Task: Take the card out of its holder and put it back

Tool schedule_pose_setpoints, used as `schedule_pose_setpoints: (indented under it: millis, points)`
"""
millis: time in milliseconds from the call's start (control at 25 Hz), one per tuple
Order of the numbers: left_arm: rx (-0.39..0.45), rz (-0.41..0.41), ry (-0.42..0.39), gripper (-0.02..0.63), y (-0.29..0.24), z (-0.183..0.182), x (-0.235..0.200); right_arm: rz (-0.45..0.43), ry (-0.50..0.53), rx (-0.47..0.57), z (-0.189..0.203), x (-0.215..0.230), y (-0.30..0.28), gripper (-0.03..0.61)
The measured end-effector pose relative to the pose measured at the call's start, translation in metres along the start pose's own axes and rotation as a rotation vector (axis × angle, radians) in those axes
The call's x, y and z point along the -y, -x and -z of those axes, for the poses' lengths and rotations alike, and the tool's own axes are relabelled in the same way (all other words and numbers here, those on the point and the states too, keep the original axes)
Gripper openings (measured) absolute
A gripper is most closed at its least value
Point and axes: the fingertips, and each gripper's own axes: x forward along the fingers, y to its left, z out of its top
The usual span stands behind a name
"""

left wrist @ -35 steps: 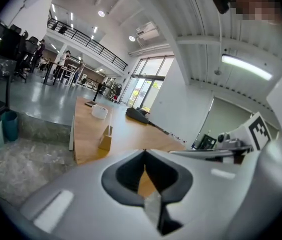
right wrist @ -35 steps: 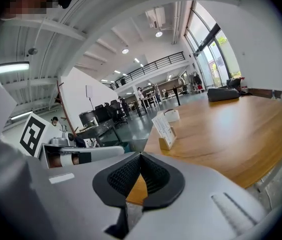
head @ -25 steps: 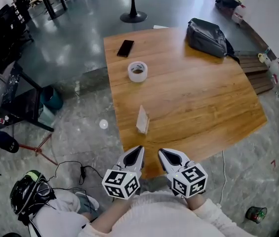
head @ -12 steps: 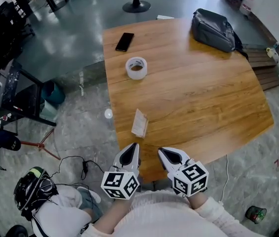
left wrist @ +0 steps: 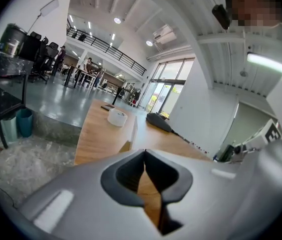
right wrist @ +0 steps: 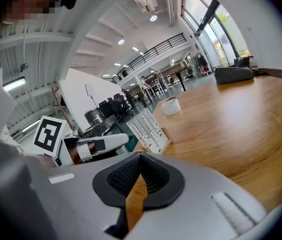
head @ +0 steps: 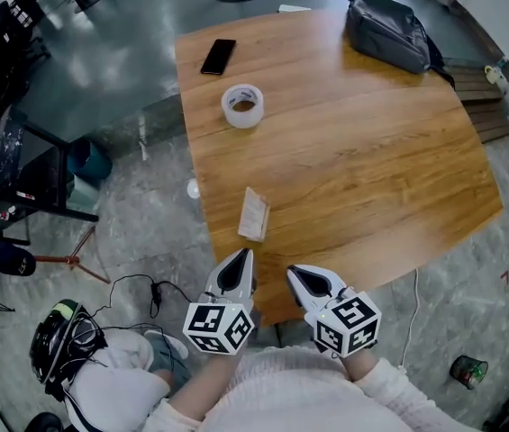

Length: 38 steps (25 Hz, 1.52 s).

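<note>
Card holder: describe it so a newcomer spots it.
On the wooden table, look at the near left edge, ahead of the left gripper. The card stands in a small wooden holder, the only upright printed sheet; the tape roll and phone lie flat farther back.

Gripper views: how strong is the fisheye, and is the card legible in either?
Left gripper view: heavy fisheye, black corners, the card edge-on, just a sliver. Right gripper view: same warp and vignette; card face shows printed lines, too small to read. Head view: mild distortion, glare on the floor.
</note>
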Motion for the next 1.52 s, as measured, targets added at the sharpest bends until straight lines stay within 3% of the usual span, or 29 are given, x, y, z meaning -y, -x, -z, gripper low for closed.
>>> schedule_pose_setpoints:
  millis: [520,920,1520]
  points:
    - [-0.04,-0.006,-0.012,0.07,-0.018,0.007,-0.006,0.004,-0.088,-0.021,0.024,0.003,-0.006,-0.002]
    - [0.055,-0.067,-0.04,0.101,-0.029,-0.01,-0.016,-0.002,-0.115,-0.042,0.032,0.008,-0.009,-0.002]
    - [0.142,-0.15,-0.07,0.078,-0.031,-0.013,-0.018,0.018,-0.125,-0.062,0.037,0.022,-0.002,-0.002]
